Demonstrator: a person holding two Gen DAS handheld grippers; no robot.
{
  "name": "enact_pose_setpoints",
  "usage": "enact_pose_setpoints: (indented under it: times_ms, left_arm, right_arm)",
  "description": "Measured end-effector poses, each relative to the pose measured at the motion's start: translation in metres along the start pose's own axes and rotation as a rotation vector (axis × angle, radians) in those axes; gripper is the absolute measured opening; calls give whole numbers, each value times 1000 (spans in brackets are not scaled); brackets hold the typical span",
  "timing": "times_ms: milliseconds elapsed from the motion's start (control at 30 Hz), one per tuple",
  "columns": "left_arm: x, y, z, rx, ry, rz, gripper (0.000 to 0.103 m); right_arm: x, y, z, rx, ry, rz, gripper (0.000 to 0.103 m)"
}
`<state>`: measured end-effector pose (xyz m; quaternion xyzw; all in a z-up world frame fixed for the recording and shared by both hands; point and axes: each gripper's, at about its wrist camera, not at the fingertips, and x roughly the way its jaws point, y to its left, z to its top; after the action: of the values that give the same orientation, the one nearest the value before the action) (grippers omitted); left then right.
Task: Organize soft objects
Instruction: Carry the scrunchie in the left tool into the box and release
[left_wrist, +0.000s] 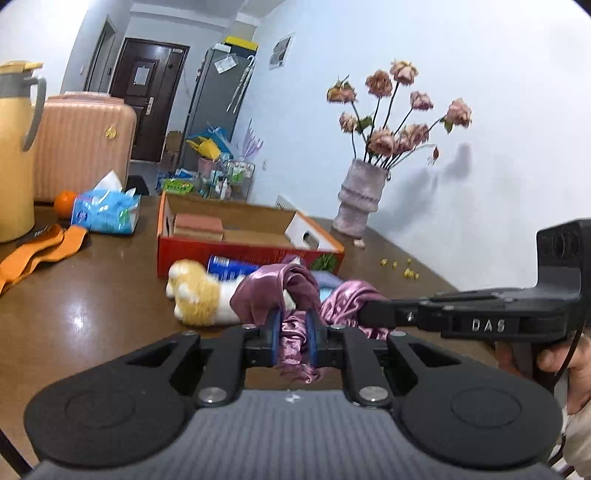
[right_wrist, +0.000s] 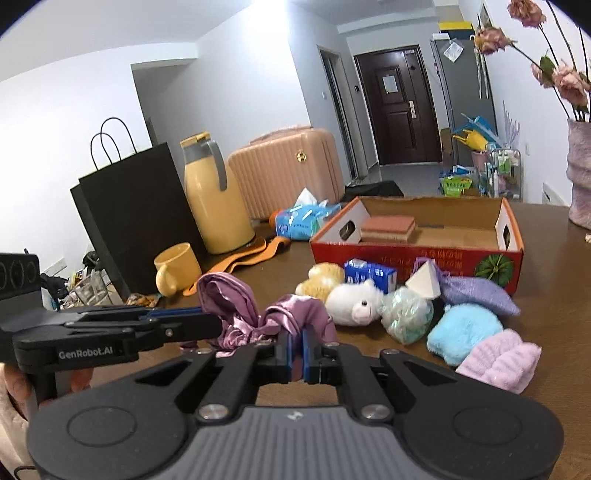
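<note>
A shiny purple satin cloth (left_wrist: 273, 291) is held by both grippers above the brown table. My left gripper (left_wrist: 293, 332) is shut on one bunched end of it. My right gripper (right_wrist: 295, 349) is shut on the other end of the satin cloth (right_wrist: 295, 314); it reaches in from the right in the left wrist view. Behind the cloth lies a plush toy (left_wrist: 195, 295) with yellow paws, its white head (right_wrist: 354, 302) showing in the right wrist view. A light blue fluffy piece (right_wrist: 463, 330), a pink fluffy piece (right_wrist: 498, 360) and a lilac pouch (right_wrist: 476, 293) lie to the right.
An open cardboard box (right_wrist: 417, 251) holding a reddish pad (right_wrist: 388, 227) stands behind the pile. A yellow thermos (right_wrist: 214, 195), yellow mug (right_wrist: 175, 267), black paper bag (right_wrist: 136, 206), tissue pack (left_wrist: 105, 212), orange strap (left_wrist: 33, 254) and flower vase (left_wrist: 360, 197) stand around the table.
</note>
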<state>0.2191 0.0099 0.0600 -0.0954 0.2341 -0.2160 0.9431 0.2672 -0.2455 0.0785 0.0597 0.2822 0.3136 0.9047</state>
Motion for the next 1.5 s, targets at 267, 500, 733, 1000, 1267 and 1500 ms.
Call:
enact_pose_setpoints:
  times_ms: [267, 500, 733, 1000, 1267, 1500]
  left_arm:
    - [37, 14, 121, 42, -29, -32, 15]
    - [153, 61, 195, 2, 95, 50, 15]
    - [287, 130, 169, -92, 359, 168, 15]
    - [330, 165, 144, -77, 418, 255, 31]
    - [286, 153, 176, -45, 331, 282, 44]
    - [193, 115, 213, 42, 199, 311, 66]
  right_arm:
    - [12, -19, 109, -27, -31, 15, 5]
    - [113, -74, 211, 30, 88, -30, 5]
    - [251, -148, 206, 202, 277, -89, 5]
    - [325, -178, 162, 311, 358, -101, 14]
    - [279, -167, 187, 257, 262, -164, 30]
    - [157, -151, 213, 165, 142, -231, 40]
